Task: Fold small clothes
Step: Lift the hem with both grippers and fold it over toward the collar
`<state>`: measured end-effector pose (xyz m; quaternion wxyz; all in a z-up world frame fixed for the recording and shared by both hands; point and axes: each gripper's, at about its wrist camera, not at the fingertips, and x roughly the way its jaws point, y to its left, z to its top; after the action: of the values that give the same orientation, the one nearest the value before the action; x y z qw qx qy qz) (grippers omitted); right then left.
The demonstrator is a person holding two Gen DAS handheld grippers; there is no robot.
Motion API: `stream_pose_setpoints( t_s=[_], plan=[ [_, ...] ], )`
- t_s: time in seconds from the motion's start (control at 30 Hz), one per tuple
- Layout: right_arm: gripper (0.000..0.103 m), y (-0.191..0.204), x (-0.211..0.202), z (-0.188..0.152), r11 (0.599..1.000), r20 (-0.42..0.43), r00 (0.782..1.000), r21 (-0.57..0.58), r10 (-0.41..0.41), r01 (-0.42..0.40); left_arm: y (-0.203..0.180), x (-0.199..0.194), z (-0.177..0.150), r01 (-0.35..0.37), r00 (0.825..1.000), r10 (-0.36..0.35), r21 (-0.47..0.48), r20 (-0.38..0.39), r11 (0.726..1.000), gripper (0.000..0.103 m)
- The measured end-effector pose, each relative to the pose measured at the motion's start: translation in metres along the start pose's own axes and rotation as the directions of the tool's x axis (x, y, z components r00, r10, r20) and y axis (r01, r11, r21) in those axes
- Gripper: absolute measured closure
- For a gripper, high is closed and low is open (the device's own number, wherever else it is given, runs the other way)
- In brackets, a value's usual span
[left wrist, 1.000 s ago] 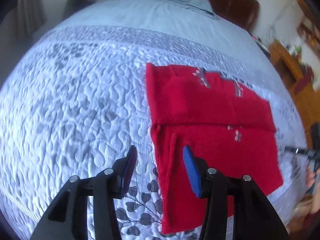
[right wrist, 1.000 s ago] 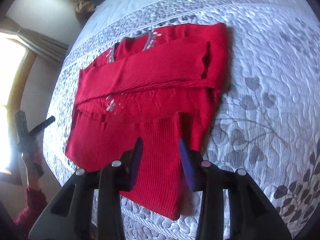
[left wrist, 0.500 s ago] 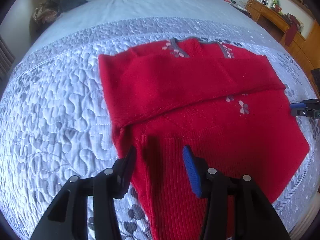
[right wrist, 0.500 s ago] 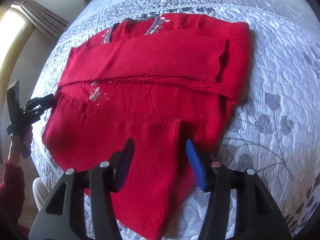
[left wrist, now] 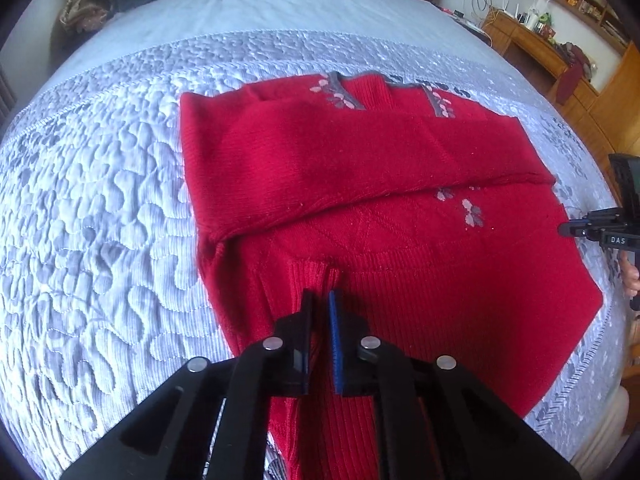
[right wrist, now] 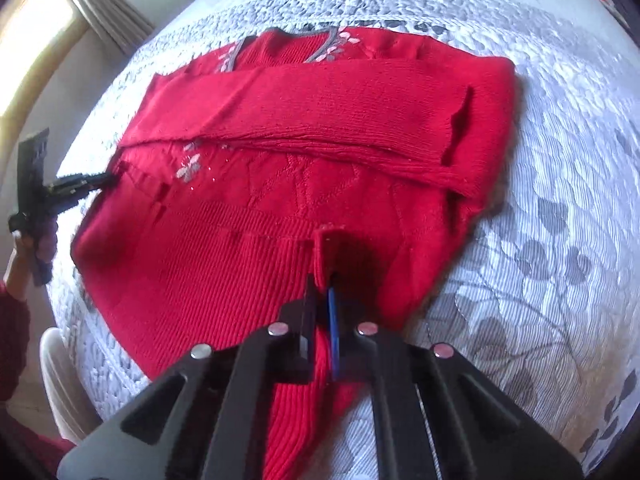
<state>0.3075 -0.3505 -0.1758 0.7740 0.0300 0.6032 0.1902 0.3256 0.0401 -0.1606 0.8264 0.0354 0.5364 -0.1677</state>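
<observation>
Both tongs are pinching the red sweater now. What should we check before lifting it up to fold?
1. Left tongs shut on the red knitted sweater's ribbed bottom band: ok.
2. Right tongs shut on the same band: ok.
3. Both sleeves folded across the chest: ok.
4. Sweater lying flat on the quilted grey-white bedspread: ok.
5. Each pinch catches all layers: cannot tell.
6. Bedspread beyond the grey collar free for the fold: ok.

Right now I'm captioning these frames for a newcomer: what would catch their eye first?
A bright red sweater lies spread on the grey-and-white quilted bedspread, one sleeve folded across its chest. The left gripper and the right gripper have each just closed on its ribbed hem nearest the cameras.
</observation>
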Motion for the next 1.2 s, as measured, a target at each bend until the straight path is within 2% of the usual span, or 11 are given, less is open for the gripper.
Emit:
stream_pose_setpoints(
  t_s=[0.07,0.23,0.27,0.3,0.33,0.4,0.53,0.8,1.03,1.2],
  plan=[
    [0.093,-0.003,0.004,0.001,1.0,-0.015,1.0,0.017,-0.003,0.003,0.0,0.004,0.0,-0.005,1.0,0.005,-0.001,-0.009,1.0,0.093],
    [0.089,-0.008,0.011,0.004,0.997,-0.022,0.999,0.071,0.026,-0.024,0.001,0.01,0.004,-0.033,0.999,0.032,-0.012,-0.011,0.999,0.08],
    [0.093,-0.007,0.012,0.005,0.997,-0.025,0.999,0.07,0.02,-0.018,0.002,0.011,0.005,-0.046,0.999,0.046,-0.017,-0.013,0.999,0.073],
    [0.096,-0.005,0.012,0.005,0.998,-0.026,1.0,0.064,0.017,-0.015,0.003,0.012,0.005,-0.05,0.999,0.049,-0.023,-0.018,0.999,0.074],
    [0.099,-0.003,0.01,0.004,0.998,-0.022,1.0,0.062,0.021,-0.02,0.004,0.013,0.005,-0.042,0.999,0.041,-0.035,-0.022,0.998,0.076],
    [0.099,-0.001,0.004,0.003,0.998,-0.006,1.0,0.06,0.02,-0.02,0.006,0.012,0.005,-0.019,0.999,0.017,-0.06,-0.027,0.998,0.094],
    [0.099,0.0,-0.018,-0.002,0.995,0.054,0.996,0.077,0.065,-0.069,0.003,-0.001,0.001,-0.029,1.0,0.03,-0.069,0.001,0.997,0.097],
    [0.1,0.004,-0.073,0.001,0.99,0.178,0.978,0.062,0.112,-0.124,0.001,-0.059,0.007,0.028,0.986,-0.009,-0.111,0.166,0.993,0.098],
    [0.099,-0.014,-0.103,0.041,0.991,0.233,0.97,0.09,0.071,-0.094,0.008,-0.073,0.063,0.005,0.967,0.034,-0.149,0.252,0.989,0.098],
    [0.1,-0.037,-0.102,0.103,0.989,0.243,0.97,0.14,0.019,-0.054,0.016,-0.058,0.127,-0.06,0.954,0.103,-0.156,0.283,0.986,0.098]
  ],
)
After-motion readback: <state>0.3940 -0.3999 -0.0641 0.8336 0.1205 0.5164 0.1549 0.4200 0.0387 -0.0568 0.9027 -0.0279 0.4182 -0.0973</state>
